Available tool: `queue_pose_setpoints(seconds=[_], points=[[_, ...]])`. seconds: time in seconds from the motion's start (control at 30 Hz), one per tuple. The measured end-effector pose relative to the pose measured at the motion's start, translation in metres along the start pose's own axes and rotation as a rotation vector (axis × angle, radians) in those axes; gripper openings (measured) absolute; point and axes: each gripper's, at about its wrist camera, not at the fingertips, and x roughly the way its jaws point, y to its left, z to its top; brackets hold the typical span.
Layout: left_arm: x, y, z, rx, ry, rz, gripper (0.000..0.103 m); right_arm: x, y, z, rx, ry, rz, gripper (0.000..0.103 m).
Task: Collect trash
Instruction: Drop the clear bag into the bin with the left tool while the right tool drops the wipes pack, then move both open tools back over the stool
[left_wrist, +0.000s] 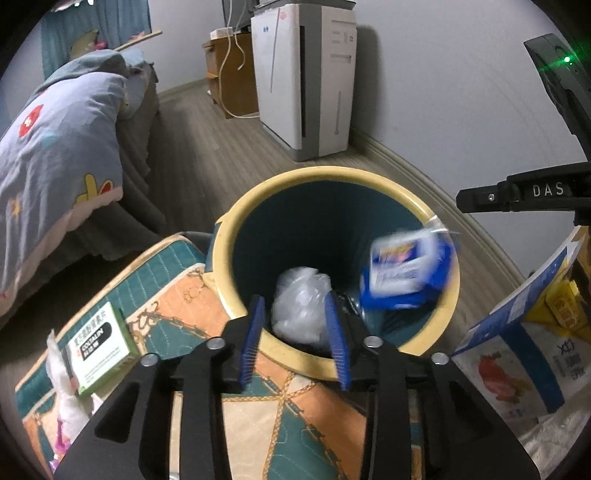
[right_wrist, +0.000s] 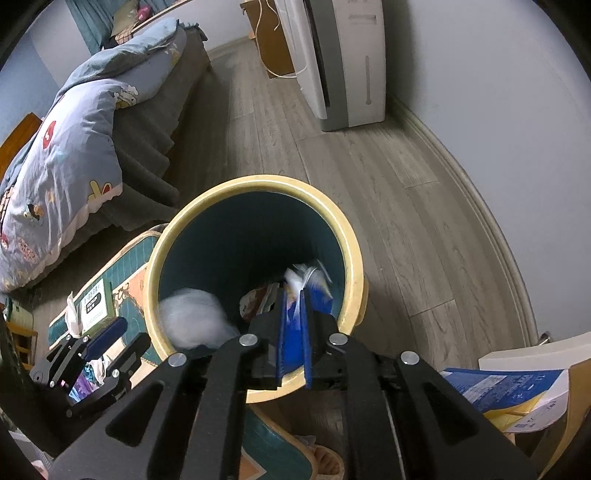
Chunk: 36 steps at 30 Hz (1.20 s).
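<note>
Crumpled clear plastic bag (left_wrist: 301, 301) w/ blue-and-white snack wrapper (left_wrist: 404, 271) both blurred inside round bin w/ cream rim & teal inside (left_wrist: 236, 236) = drop step. Left hand-held gripper (left_wrist: 295, 341) spread, bag loose below pads; right hand-held gripper (right_wrist: 293, 332) barely parted, wrapper slipping out. Next: green-white medicine box (left_wrist: 101, 347) on patterned cushion (left_wrist: 291, 410) needs wider spread

Grey wood-plank floor (right_wrist: 369, 177) meeting a pale wall (right_wrist: 498, 92); bed (left_wrist: 144, 122) with blue patterned quilt (left_wrist: 62, 140) at left; white appliance (left_wrist: 306, 77) beside wooden cabinet (left_wrist: 229, 74).
</note>
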Motion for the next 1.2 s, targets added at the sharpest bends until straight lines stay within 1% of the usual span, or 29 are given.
queue_pose_setpoints(seconds=[0.07, 0.1, 0.13, 0.17, 0.2, 0.23, 0.27, 0.3, 0.4, 0.57, 0.8, 1.2], points=[[-0.001, 0.0, 0.0, 0.0, -0.004, 0.003, 0.05, -0.001, 0.001, 0.0, 0.0, -0.004, 0.0, 0.024], [-0.003, 0.001, 0.0, -0.001, -0.01, 0.006, 0.054, -0.001, 0.001, 0.0, 0.001, -0.007, 0.001, 0.038], [-0.005, 0.001, 0.0, -0.001, -0.02, 0.011, 0.062, -0.002, 0.002, 0.0, 0.001, -0.012, 0.002, 0.049], [-0.007, 0.001, 0.001, -0.001, -0.027, 0.015, 0.071, -0.004, 0.003, 0.001, 0.0, -0.018, 0.003, 0.054], [-0.009, 0.002, 0.001, -0.002, -0.036, 0.02, 0.076, -0.006, 0.005, 0.001, -0.002, -0.027, 0.005, 0.065], [-0.012, 0.003, 0.001, -0.004, -0.051, 0.032, 0.086, -0.008, 0.006, 0.002, -0.004, -0.036, 0.007, 0.081], [-0.014, 0.004, 0.002, -0.006, -0.061, 0.044, 0.091, -0.01, 0.007, 0.002, -0.004, -0.045, 0.006, 0.088], [-0.017, 0.006, 0.002, -0.009, -0.071, 0.055, 0.092, -0.013, 0.01, 0.003, -0.008, -0.064, 0.002, 0.097], [-0.025, 0.013, 0.001, -0.032, -0.091, 0.078, 0.094, -0.022, 0.018, 0.005, -0.025, -0.107, -0.001, 0.097], [-0.04, 0.024, -0.001, -0.056, -0.11, 0.098, 0.095, -0.031, 0.03, 0.005, -0.052, -0.136, -0.004, 0.097], [-0.069, 0.04, -0.01, -0.092, -0.145, 0.122, 0.096, -0.042, 0.047, 0.001, -0.082, -0.146, 0.004, 0.097], [-0.127, 0.072, -0.039, -0.17, -0.189, 0.185, 0.096, -0.057, 0.084, -0.008, -0.158, -0.169, 0.017, 0.097]])
